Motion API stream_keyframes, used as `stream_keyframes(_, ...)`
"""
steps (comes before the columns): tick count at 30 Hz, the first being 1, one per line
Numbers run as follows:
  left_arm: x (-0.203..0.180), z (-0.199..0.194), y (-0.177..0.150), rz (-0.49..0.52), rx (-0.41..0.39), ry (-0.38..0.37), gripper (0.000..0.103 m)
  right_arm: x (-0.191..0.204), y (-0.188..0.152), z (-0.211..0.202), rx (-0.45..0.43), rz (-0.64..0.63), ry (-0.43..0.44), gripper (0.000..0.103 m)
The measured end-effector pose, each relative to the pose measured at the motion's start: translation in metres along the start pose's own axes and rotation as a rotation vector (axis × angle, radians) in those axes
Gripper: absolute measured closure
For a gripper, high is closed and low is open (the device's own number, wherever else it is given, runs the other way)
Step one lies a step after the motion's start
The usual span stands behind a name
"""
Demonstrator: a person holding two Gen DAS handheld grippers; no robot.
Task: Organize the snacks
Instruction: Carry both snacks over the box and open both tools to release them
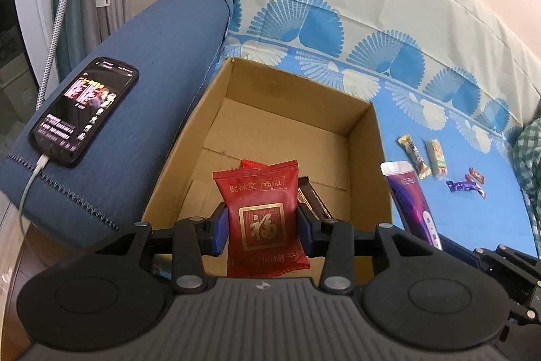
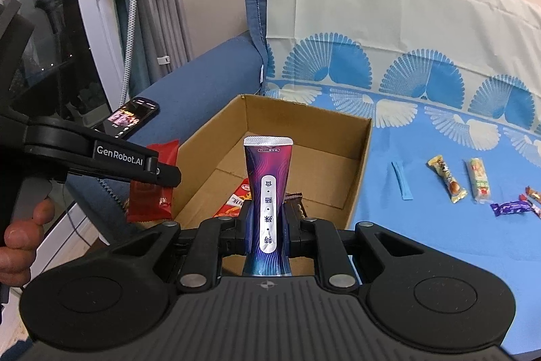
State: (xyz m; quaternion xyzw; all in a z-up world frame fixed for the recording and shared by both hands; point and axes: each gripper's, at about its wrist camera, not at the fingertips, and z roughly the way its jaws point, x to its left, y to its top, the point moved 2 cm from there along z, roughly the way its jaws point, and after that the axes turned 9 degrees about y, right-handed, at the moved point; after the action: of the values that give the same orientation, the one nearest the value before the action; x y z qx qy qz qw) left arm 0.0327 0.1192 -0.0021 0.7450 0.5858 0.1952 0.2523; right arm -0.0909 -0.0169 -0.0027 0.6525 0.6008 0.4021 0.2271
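Over the cardboard box, we note left hand-held gripper clamping red packet, right hand-held gripper clamping purple sachet.

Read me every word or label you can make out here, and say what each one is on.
"GenRobot.AI": side of the left gripper.
"福": gold square on the red packet; smaller gold characters there are unclear.
Characters on the purple pouch: unclear.
Phone screen, candy wrappers: too small.

A lit phone charges on the blue armrest.
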Motion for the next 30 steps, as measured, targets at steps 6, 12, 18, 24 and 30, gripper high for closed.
stream_keyframes(6, 0.000, 0.038, 0.017, 0.008, 0.040, 0.016, 0.057, -0.014, 0.011, 0.037, 0.021, 0.043, 0.012, 0.086)
stream_keyframes(12, -0.007, 0.073, 0.028, 0.025, 0.075, 0.027, 0.057, -0.028, 0.018, 0.071, 0.039, 0.068, 0.013, 0.086)
stream_keyframes(18, -0.017, 0.106, 0.035, 0.046, 0.110, 0.039, 0.057, -0.046, 0.021, 0.102, 0.067, 0.097, 0.007, 0.085)
stream_keyframes(24, -0.024, 0.133, 0.040, 0.064, 0.137, 0.053, 0.057, -0.061, 0.019, 0.125, 0.096, 0.118, -0.002, 0.085)
stream_keyframes(30, -0.025, 0.148, 0.041, 0.089, 0.130, 0.097, 0.054, -0.069, 0.018, 0.136, 0.101, 0.130, -0.012, 0.078)
